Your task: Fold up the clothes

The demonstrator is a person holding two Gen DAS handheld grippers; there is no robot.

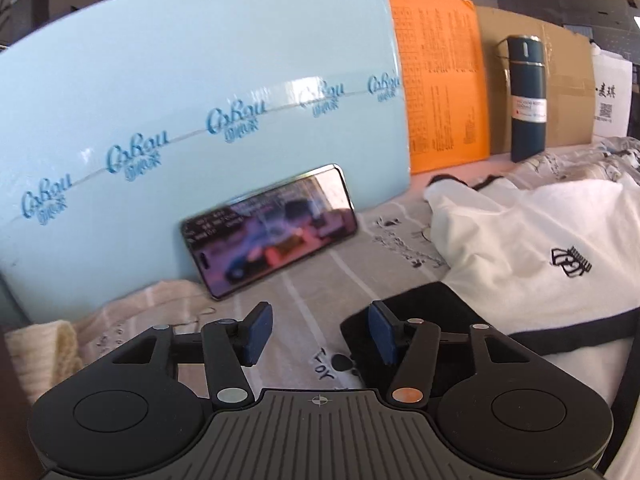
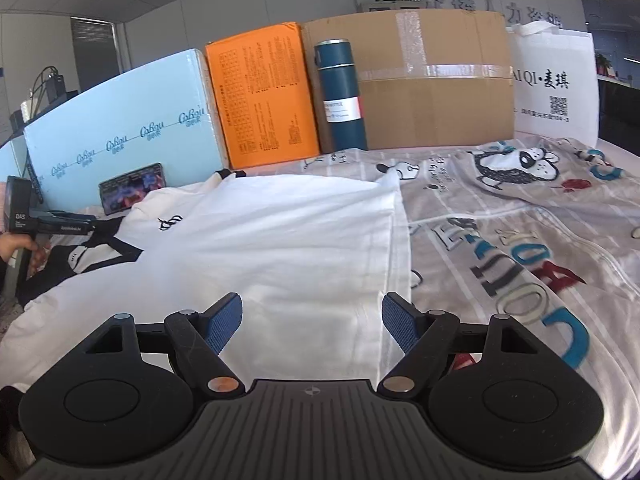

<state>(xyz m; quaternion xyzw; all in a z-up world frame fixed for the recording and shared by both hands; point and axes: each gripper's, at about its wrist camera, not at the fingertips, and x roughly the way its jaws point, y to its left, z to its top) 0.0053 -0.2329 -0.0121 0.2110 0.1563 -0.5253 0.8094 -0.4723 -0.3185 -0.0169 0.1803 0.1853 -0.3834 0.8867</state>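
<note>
Gripper (image 1: 320, 334), phone (image 1: 269, 235), flask (image 1: 527, 98) beyond.

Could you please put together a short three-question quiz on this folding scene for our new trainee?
1. True or false: the right gripper is clamped on the white shirt.
2. What leans against the light blue board: A) a phone, B) a book, C) a plate?
3. Which upright container stands in front of the cardboard box?

Key:
1. False; its jaws stand apart above the shirt's fabric.
2. A, the phone.
3. The dark teal flask.
</note>
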